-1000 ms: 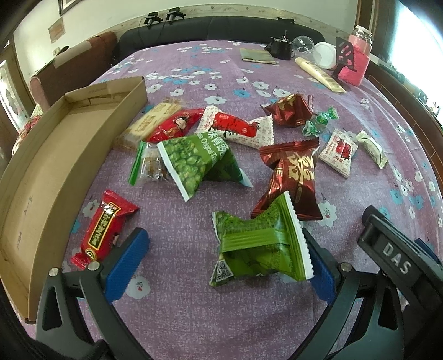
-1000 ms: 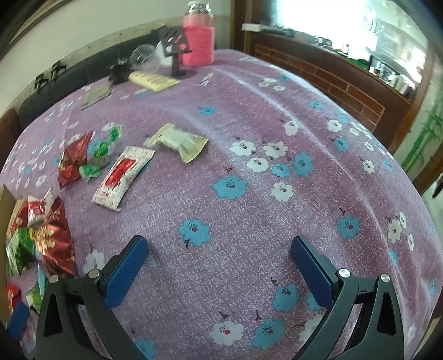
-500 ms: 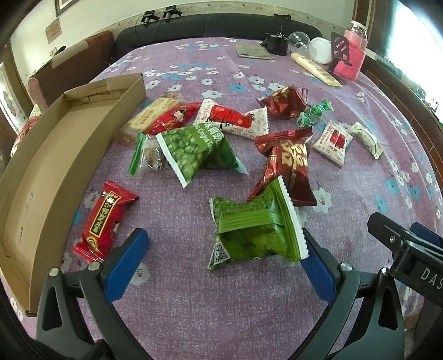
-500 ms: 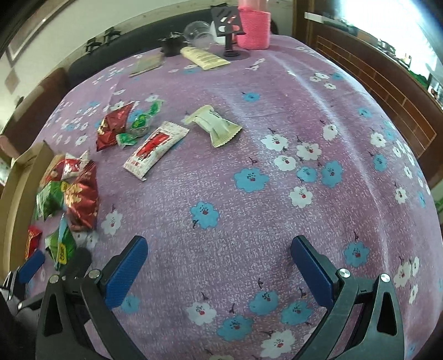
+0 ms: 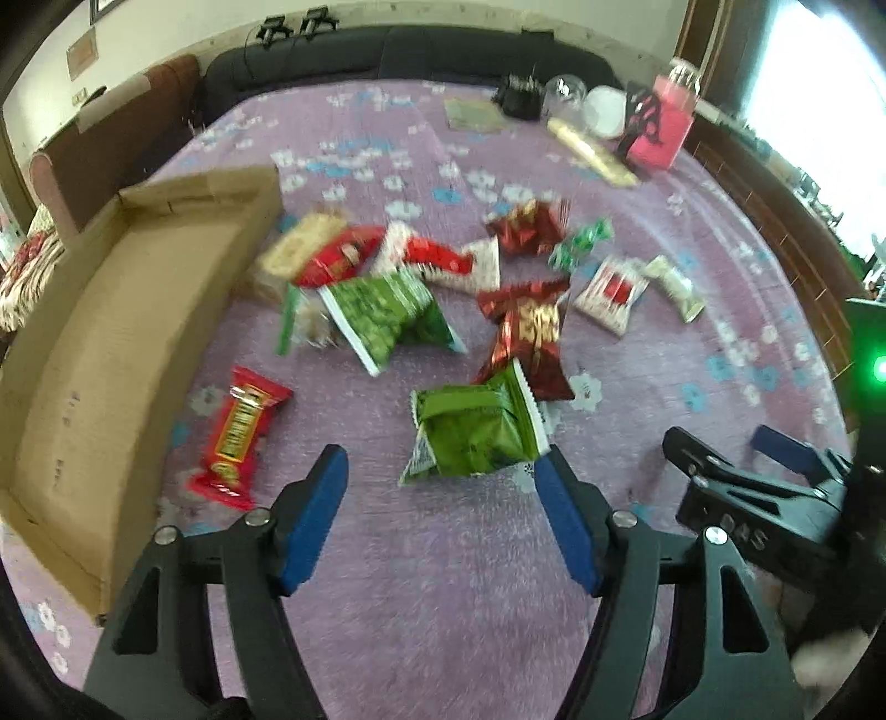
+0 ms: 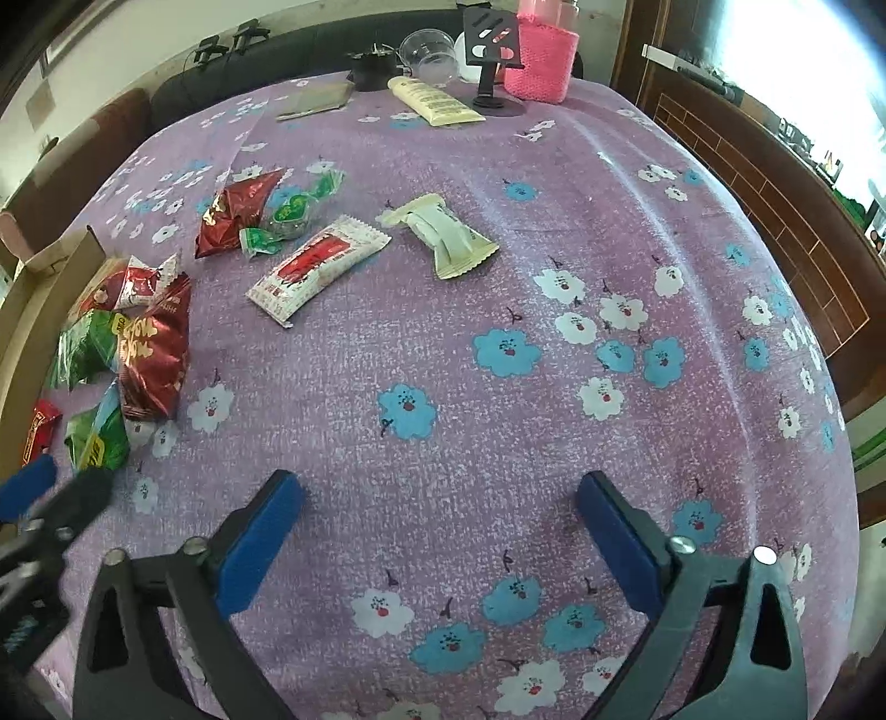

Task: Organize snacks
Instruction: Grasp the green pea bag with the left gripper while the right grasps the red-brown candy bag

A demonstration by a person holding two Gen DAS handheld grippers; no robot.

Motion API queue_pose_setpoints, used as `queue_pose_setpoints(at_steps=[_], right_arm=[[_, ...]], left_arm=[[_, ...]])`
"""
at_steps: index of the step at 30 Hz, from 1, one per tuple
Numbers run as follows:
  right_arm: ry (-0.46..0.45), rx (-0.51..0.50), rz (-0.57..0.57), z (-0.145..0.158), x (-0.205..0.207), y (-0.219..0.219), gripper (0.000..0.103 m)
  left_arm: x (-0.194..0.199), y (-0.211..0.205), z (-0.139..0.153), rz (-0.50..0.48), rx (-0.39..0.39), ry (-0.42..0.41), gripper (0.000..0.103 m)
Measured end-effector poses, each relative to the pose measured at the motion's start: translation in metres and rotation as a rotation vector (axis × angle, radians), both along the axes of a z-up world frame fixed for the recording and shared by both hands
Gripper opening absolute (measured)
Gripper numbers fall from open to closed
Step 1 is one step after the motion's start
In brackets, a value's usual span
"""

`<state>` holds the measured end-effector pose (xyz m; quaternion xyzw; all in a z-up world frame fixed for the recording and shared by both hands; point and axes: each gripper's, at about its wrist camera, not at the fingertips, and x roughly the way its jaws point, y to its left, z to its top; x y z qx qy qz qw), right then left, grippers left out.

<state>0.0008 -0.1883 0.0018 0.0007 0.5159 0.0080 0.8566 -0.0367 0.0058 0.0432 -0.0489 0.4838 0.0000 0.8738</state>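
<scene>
Several snack packets lie scattered on a purple flowered tablecloth (image 6: 498, 387). An open cardboard box (image 5: 127, 332) lies at the left. My left gripper (image 5: 443, 471) is open and empty, just short of a green packet (image 5: 476, 432). A red bar (image 5: 238, 432) lies left of it, a dark red packet (image 5: 526, 332) behind. My right gripper (image 6: 437, 498) is open and empty over bare cloth. Ahead of it lie a white-and-red packet (image 6: 318, 266), a cream packet (image 6: 443, 232) and a dark red packet (image 6: 152, 349). The right gripper also shows in the left wrist view (image 5: 775, 476).
At the table's far edge stand a pink woven holder (image 6: 545, 66), a black phone stand (image 6: 493, 50), a cream tube (image 6: 434, 102), a clear cup (image 6: 426, 50) and a flat booklet (image 6: 315, 102). A dark sofa (image 5: 387, 50) runs behind the table.
Both grippers have pulled back towards the near edge, and the packets look farther away. The right gripper has swung left, bringing more of the pile into its view.
</scene>
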Motion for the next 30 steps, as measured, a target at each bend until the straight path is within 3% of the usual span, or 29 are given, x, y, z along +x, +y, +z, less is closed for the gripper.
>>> queue_pose_setpoints(at_steps=[5,10,13,19,26,30], right_arm=[[-0.043,0.019,0.028,0.018,-0.001,0.002,0.088],[-0.047,0.095,0.093,0.033,0.005,0.012,0.077],[-0.021,0.167,0.140,0.036,0.012,0.022,0.069],[0.019,0.281,0.209,0.040,0.033,0.051,0.068],[0.059,0.263,0.257,0.028,0.058,0.087,0.067],[0.113,0.256,0.285,0.015,0.064,0.099,0.050]], left_arm=[[-0.014,0.024,0.024,0.031,0.030,-0.067,0.071],[-0.018,0.044,0.036,0.056,0.065,-0.098,0.071],[-0.016,0.051,0.036,0.044,0.028,-0.093,0.071],[-0.017,0.044,0.032,-0.046,-0.025,-0.076,0.071],[-0.013,0.043,0.026,-0.101,-0.084,-0.057,0.071],[-0.008,0.040,0.022,-0.126,-0.109,-0.040,0.071]])
